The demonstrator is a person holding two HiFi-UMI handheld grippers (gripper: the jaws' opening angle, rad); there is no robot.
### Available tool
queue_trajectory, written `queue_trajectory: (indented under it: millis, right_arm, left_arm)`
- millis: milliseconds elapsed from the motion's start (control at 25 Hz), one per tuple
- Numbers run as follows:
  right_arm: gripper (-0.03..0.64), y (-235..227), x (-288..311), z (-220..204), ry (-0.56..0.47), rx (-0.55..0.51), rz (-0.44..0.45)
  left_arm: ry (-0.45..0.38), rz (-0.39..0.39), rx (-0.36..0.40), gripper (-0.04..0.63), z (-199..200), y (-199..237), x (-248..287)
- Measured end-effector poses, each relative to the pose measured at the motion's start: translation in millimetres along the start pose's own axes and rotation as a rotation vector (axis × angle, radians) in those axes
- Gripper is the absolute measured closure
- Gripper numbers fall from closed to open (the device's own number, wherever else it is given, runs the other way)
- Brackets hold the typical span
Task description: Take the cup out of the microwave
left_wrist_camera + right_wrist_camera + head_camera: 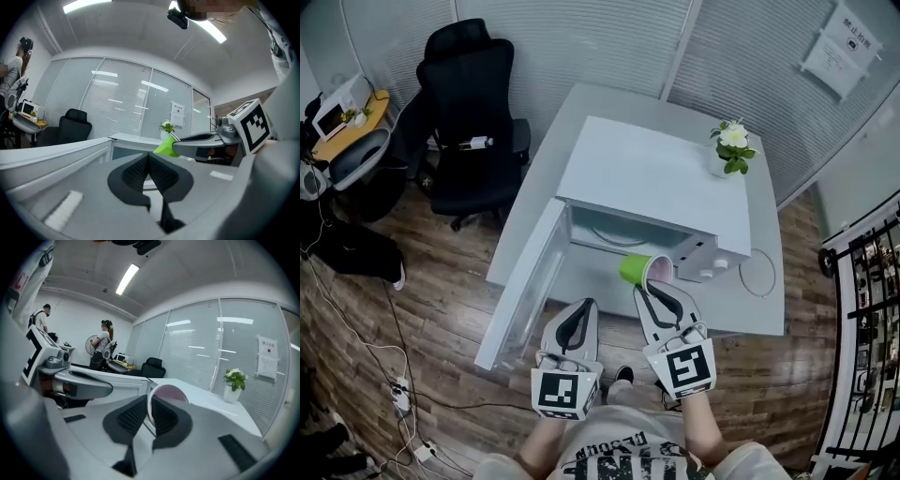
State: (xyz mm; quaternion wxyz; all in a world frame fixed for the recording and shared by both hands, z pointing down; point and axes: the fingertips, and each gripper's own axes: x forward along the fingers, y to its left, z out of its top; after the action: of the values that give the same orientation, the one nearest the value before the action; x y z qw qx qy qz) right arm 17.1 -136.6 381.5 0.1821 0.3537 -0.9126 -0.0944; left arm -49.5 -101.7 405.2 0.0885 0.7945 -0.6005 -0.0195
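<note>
Green cup (639, 270) is pinched by its rim in the right hand-held gripper (654, 289), jaws nearly together on the thin wall, tipped sideways right at the open front of the microwave (656, 178). The left hand-held gripper (579, 314) is closed on nothing beside the open door (525, 291). I'd keep the squeeze firm, level the cup, and steer clear of that door towards bare desk (764, 291).

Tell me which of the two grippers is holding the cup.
The right gripper: its jaws pinch the rim of the green cup with a pink inside. The left gripper is shut on nothing.
</note>
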Motion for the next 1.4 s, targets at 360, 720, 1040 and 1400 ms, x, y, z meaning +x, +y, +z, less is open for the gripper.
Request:
queue_trajectory:
  millis: [360,720,1040,1400]
  right_arm:
    - [0.575,-0.9,-43.2,18.1,-0.064,0.093,-0.043]
    - [0.575,2.8,-68.6,34.4,-0.108,0.116,-0.079]
    - [0.575,5.8,-73.0,28.3,-0.134,0.183,-0.08]
    - [0.575,3.8,-67.1,26.1,-0.147,0.21,-0.064]
  left_arm:
    - [-0.042,-0.052,0.024,0.585,25.7,-15.7,-8.9]
    - [-0.069,-0.082,0.045,0.586,43.6,-25.7,-21.5]
    - [-0.091,-0.085,0.059,0.584,48.9,-24.8,-22.2]
    - [-0.083,-0.089,0.061,0.585,44.4,-20.9,-18.4]
